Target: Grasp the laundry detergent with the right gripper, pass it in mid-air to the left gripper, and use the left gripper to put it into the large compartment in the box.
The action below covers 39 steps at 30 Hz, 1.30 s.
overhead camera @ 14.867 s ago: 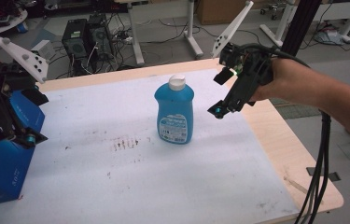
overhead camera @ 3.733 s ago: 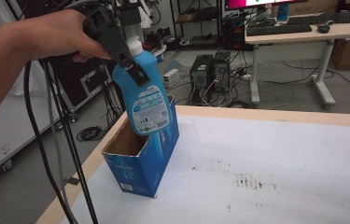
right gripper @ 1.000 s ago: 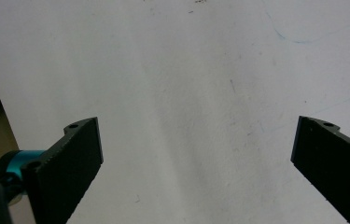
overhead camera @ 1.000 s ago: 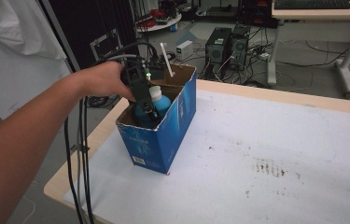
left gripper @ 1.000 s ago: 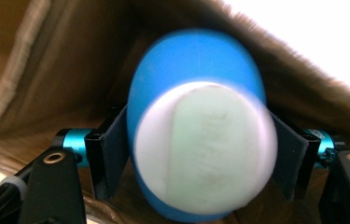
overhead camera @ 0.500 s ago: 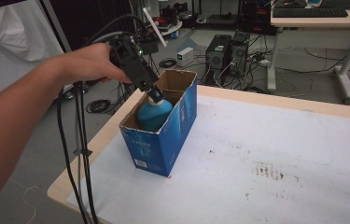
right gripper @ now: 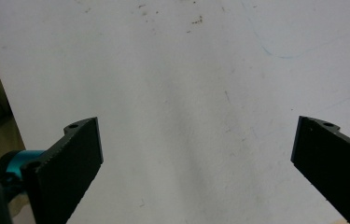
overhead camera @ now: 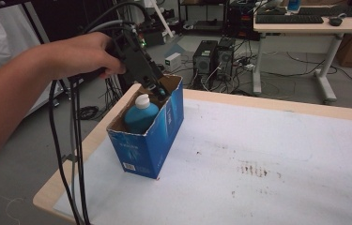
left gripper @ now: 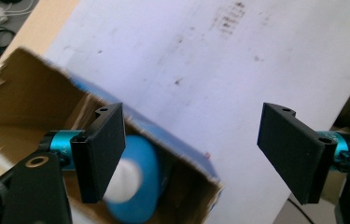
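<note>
- Bottle (overhead camera: 141, 115), blue with a white cap, upright inside the box (overhead camera: 150, 140), cap just below the box's rim; seen from above in the left gripper view (left gripper: 137, 182), slightly blurred.
- Box open at the top, blue outside and brown inside, standing near the table's (overhead camera: 277, 154) left edge on the white cover.
- Left gripper (overhead camera: 157, 91) in a hand (overhead camera: 82, 56), tilted down over the far end of the box's opening, tips just above and behind the cap.
- Released: jaws spread in the left gripper view (left gripper: 191, 151), nothing between the pads, bottle lying below the left-hand pad (left gripper: 102, 149) and not touched.
- Jaws just been opening a little; no thing between them.
- Right gripper (right gripper: 196, 163) wide open over bare white cover, nothing between the pads.
- Cables (overhead camera: 72, 154) hanging from the left gripper down past the table's left edge.
- In the way: box's far wall and torn flap (overhead camera: 171, 84) right under the left gripper's tips; front wall of the box hiding the bottle's lower body in the high view.
- Brown stains (overhead camera: 253, 168) on the cover, well apart from the box to its right.
- Beyond the table: computer towers (overhead camera: 216, 56) on the floor and a desk (overhead camera: 305, 23) with a keyboard (overhead camera: 288, 18).
</note>
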Motion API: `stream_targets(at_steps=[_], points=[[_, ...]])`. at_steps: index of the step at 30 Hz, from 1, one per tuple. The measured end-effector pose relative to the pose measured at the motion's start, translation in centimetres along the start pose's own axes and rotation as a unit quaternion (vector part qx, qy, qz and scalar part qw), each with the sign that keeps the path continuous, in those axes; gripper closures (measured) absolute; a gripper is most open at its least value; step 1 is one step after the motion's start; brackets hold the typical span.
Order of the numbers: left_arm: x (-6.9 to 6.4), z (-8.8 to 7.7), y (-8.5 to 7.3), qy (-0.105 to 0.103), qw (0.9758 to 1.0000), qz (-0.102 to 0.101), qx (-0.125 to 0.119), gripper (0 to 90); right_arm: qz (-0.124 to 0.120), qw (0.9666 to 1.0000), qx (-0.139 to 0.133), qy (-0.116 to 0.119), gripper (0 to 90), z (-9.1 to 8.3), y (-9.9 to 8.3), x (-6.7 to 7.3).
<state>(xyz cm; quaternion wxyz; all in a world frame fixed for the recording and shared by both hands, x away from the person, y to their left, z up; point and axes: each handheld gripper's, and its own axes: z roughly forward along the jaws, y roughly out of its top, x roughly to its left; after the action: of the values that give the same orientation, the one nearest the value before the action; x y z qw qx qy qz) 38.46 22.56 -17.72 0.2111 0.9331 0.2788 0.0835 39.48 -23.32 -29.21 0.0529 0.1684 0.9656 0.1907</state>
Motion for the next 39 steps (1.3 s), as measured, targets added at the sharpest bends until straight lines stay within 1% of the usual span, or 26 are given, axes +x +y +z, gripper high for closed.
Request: stream_targets(at_steps=[2,5,6,7,8,9,11,13,15,17,21,22,23,24,26,29,32,34,37,38,39], points=[[-0.6,0.4,0.6,-0.012,0.9998,0.013,-0.004,23.6,0.001,1.0000,-0.003,-0.003,1.1,-0.1,-0.1,0.0],[-1.3,1.1,1.7,-0.025,0.9994,0.025,-0.008,23.6,0.003,1.0000,-0.005,-0.005,1.1,-0.2,-0.1,0.0],[-1.3,1.1,1.7,-0.025,0.9994,0.025,-0.008,23.6,0.003,1.0000,-0.005,-0.005,1.1,-0.2,-0.1,0.0],[-1.6,1.7,2.2,-0.032,0.9991,0.026,-0.005,23.6,0.003,1.0000,-0.004,-0.006,1.1,-0.3,-0.2,0.0],[-1.8,2.0,2.5,-0.035,0.9991,0.026,-0.001,14.8,-0.001,0.9999,-0.006,-0.008,1.1,-0.3,-0.2,0.1],[-2.0,2.3,2.8,-0.037,0.9990,0.027,0.000,8.2,-0.001,0.9999,-0.008,-0.009,1.1,-0.3,-0.2,0.1],[-2.3,2.9,3.3,-0.042,0.9985,0.035,-0.004,7.6,0.002,0.9999,-0.010,-0.009,1.1,-0.3,-0.3,0.0],[-2.5,3.2,3.6,-0.045,0.9983,0.036,-0.001,1.7,0.005,0.9999,-0.009,-0.009,1.1,-0.3,-0.5,0.0],[-2.7,3.4,3.8,-0.044,0.9983,0.039,-0.002,1.6,0.003,0.9999,-0.010,-0.011,1.1,-0.3,-0.6,0.0],[-2.8,3.4,4.0,-0.044,0.9981,0.043,-0.010,1.6,0.005,0.9999,-0.011,-0.012,1.1,-0.4,-0.7,0.0],[-2.9,3.4,4.3,-0.043,0.9979,0.043,-0.022,1.6,0.006,0.9998,-0.013,-0.013,1.1,-0.5,-0.9,0.0],[-3.0,3.5,4.4,-0.044,0.9977,0.046,-0.023,1.6,0.005,0.9998,-0.014,-0.013,1.1,-0.5,-0.9,0.0],[-3.2,3.5,4.5,-0.043,0.9974,0.054,-0.020,1.6,0.005,0.9998,-0.014,-0.013,1.1,-0.5,-0.9,0.1],[-3.4,3.6,4.6,-0.038,0.9972,0.062,-0.017,1.6,0.005,0.9998,-0.014,-0.012,1.1,-0.5,-0.9,0.1],[-3.8,3.8,4.9,-0.020,0.9971,0.072,-0.014,1.6,0.006,0.9998,-0.015,-0.013,1.1,-0.5,-0.8,0.1],[-4.4,4.2,5.3,-0.017,0.9958,0.090,-0.004,1.7,0.004,0.9998,-0.016,-0.012,1.1,-0.5,-0.7,0.2],[-5.0,4.6,5.8,-0.025,0.9939,0.108,0.002,1.7,0.003,0.9998,-0.015,-0.012,1.1,-0.4,-0.5,0.2],[-5.3,4.8,6.1,-0.024,0.9927,0.118,0.005,1.7,0.003,0.9998,-0.014,-0.011,1.1,-0.4,-0.5,0.2],[-5.5,5.3,6.6,-0.023,0.9913,0.128,0.016,1.7,0.002,0.9998,-0.014,-0.010,1.1,-0.5,-0.4,0.2],[-5.5,5.3,6.6,-0.023,0.9913,0.128,0.016,1.7,0.002,0.9998,-0.014,-0.010,1.1,-0.5,-0.4,0.2],[-5.7,6.1,7.0,-0.036,0.9892,0.140,0.026,1.7,0.004,0.9999,-0.013,-0.008,1.1,-0.4,-0.5,0.1]])
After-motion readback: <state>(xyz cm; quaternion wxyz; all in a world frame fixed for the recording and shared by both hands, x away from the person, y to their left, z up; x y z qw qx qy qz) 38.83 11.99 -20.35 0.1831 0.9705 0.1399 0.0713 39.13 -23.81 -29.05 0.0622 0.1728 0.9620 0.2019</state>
